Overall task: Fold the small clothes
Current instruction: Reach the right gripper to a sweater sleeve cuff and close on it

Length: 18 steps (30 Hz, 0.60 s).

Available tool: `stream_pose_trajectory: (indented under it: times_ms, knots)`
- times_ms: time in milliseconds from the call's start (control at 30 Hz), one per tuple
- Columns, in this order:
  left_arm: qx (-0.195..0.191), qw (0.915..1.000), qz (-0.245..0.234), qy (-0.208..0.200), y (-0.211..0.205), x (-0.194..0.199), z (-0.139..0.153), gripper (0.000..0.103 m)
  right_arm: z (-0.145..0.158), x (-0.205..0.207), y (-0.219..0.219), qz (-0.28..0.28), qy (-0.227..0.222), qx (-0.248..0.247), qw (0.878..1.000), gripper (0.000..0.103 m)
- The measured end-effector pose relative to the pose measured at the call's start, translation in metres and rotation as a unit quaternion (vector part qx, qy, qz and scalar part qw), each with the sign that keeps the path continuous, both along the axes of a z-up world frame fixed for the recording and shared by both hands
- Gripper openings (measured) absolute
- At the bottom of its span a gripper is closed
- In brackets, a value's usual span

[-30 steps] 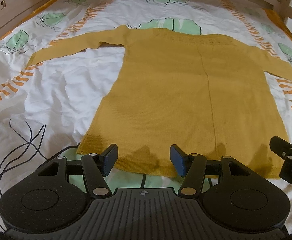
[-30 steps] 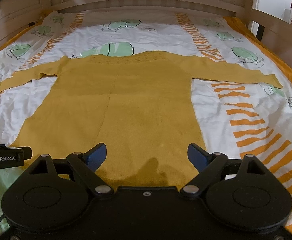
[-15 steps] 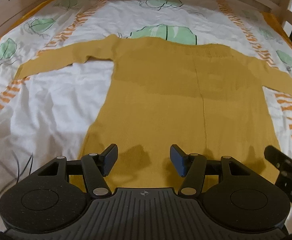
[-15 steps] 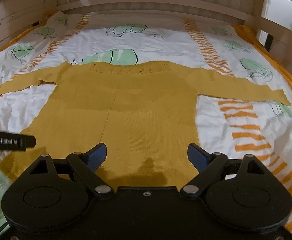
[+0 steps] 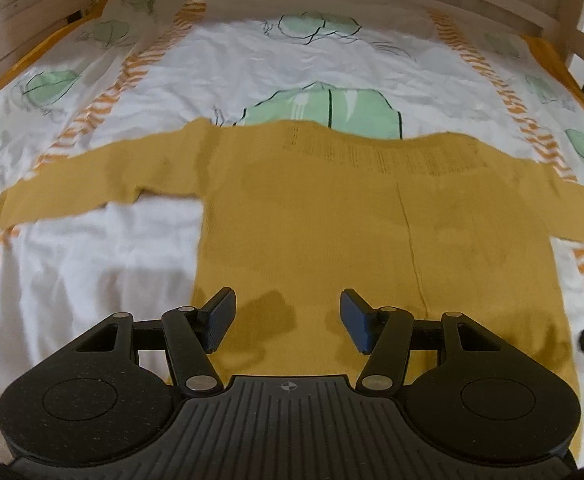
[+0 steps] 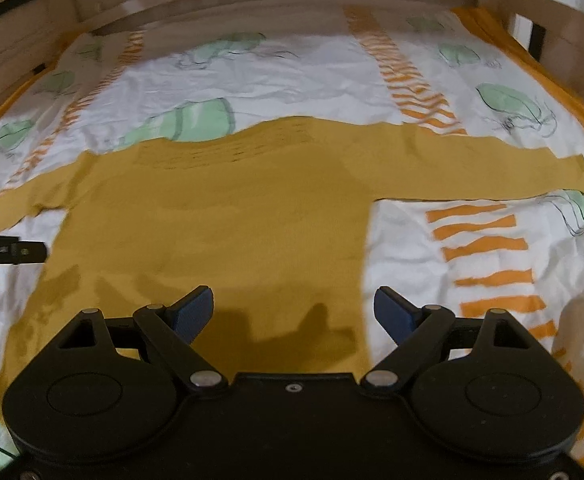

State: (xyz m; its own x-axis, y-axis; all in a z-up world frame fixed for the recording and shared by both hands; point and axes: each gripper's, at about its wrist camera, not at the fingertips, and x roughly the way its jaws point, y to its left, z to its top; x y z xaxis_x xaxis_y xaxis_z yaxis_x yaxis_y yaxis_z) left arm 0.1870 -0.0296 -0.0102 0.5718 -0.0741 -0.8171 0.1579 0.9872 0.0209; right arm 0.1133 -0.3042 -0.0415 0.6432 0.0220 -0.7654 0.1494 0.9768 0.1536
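One mustard sweater (image 5: 331,216) lies flat on leaf-printed bedsheet (image 5: 252,60).

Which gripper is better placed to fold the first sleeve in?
Right, marginally. The right gripper is open, straddling the sweater's side edge, with the whole sleeve in view. The left gripper, open too, sits over the body.

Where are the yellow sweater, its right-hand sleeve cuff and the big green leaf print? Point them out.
yellow sweater (image 5: 331,240), left wrist view, middle of the body.
sleeve cuff (image 6: 579,178), right wrist view, end of the outstretched sleeve.
green leaf print (image 5: 323,110), left wrist view, centre of the leaf.
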Motion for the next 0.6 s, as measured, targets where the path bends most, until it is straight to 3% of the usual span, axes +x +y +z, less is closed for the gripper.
stream_pose_trajectory:
  times_ms: [300, 433, 600]
  knots:
    - [0.003, 0.9997, -0.025, -0.004, -0.009, 0.073, -0.035, 0.056, -0.023, 0.057, -0.107, -0.091, 0.039, 0.046, 0.994, 0.088]
    - [0.017, 0.9996, -0.024, -0.002, -0.013, 0.089, -0.056, 0.056, -0.032, 0.071, -0.167, -0.153, 0.042, 0.079, 0.984, 0.088]
    - [0.019, 0.999, -0.022, 0.033, -0.017, 0.104, -0.082, 0.057, -0.032, 0.078, -0.235, -0.23, 0.024, 0.089, 0.969, 0.088]
